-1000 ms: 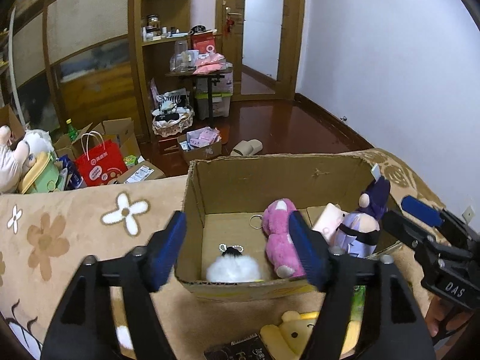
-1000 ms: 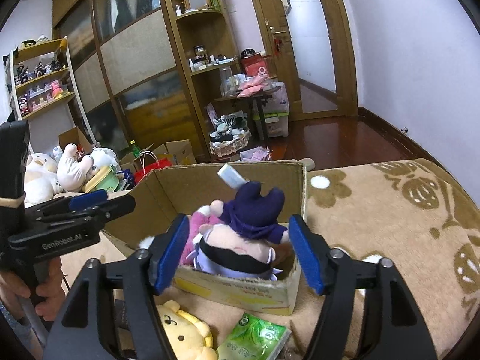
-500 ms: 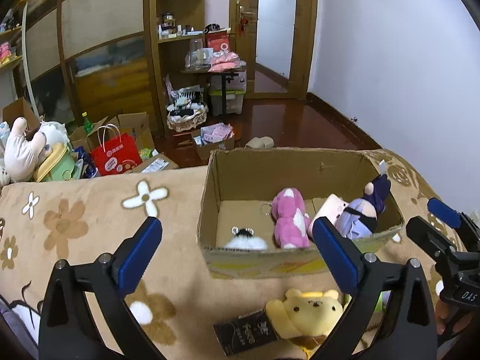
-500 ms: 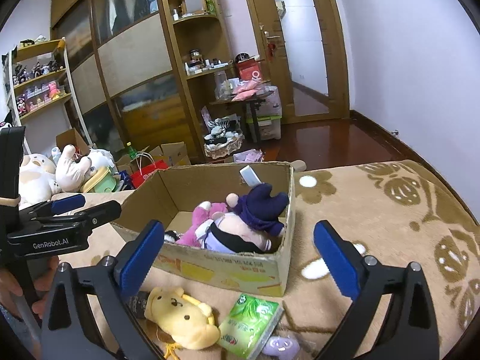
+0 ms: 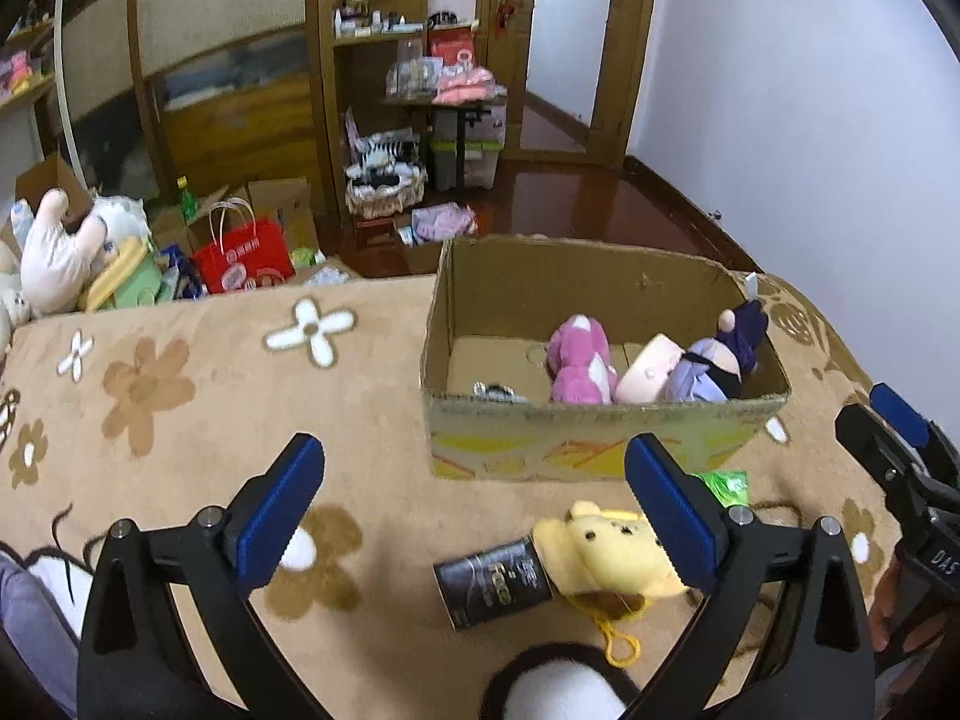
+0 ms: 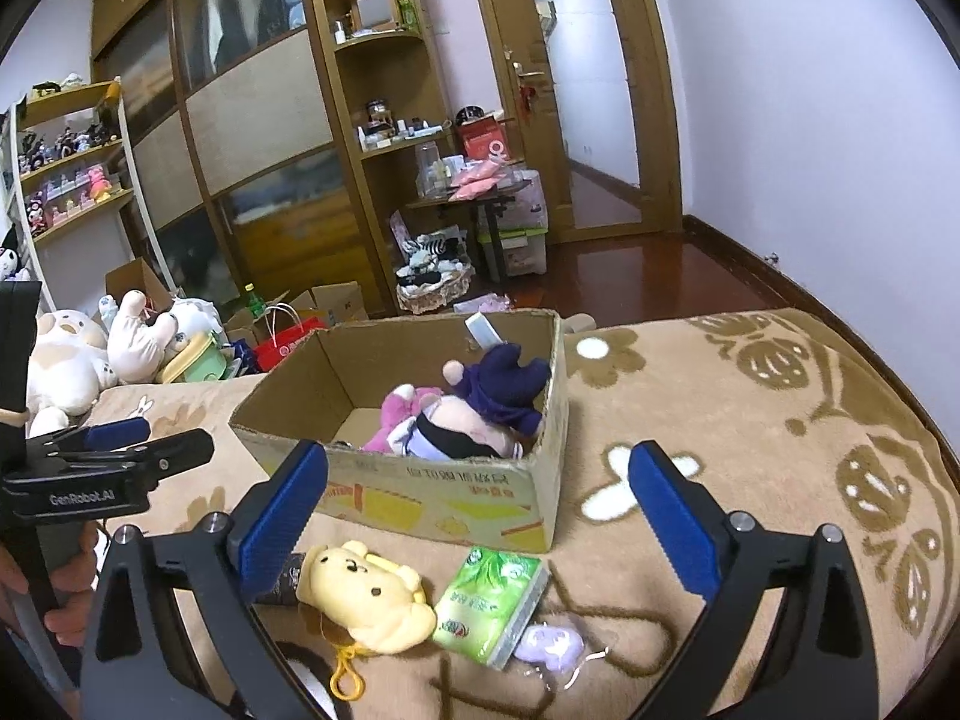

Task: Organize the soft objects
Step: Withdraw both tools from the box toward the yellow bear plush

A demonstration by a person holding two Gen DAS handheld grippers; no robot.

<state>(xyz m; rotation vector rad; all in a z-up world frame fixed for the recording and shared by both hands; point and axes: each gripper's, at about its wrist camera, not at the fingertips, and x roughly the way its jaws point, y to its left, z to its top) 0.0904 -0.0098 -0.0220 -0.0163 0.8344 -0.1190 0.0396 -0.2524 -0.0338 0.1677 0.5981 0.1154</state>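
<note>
A cardboard box (image 5: 600,444) (image 6: 432,498) stands on the brown flowered blanket. Inside lie a pink plush (image 5: 579,360), a pale pink plush (image 5: 648,369) and a purple-hatted doll (image 5: 720,354) (image 6: 480,408). In front of the box lie a yellow bear plush (image 5: 600,552) (image 6: 366,594), a dark packet (image 5: 492,579), a green tissue pack (image 6: 489,603) and a small lilac charm (image 6: 549,642). My left gripper (image 5: 474,510) is open above the blanket with nothing between its pads. My right gripper (image 6: 477,510) is open too, short of the box, empty.
A black-and-white plush (image 5: 558,690) sits at the bottom edge of the left wrist view. Beyond the bed lie plush toys (image 6: 66,360), a red bag (image 5: 243,255), boxes, shelves and a small table (image 6: 480,204). A hand (image 6: 60,588) holds the left gripper's handle.
Both grippers opened wide and drew back from the box. The yellow bear, the dark packet and the green tissue pack have come more fully into view.
</note>
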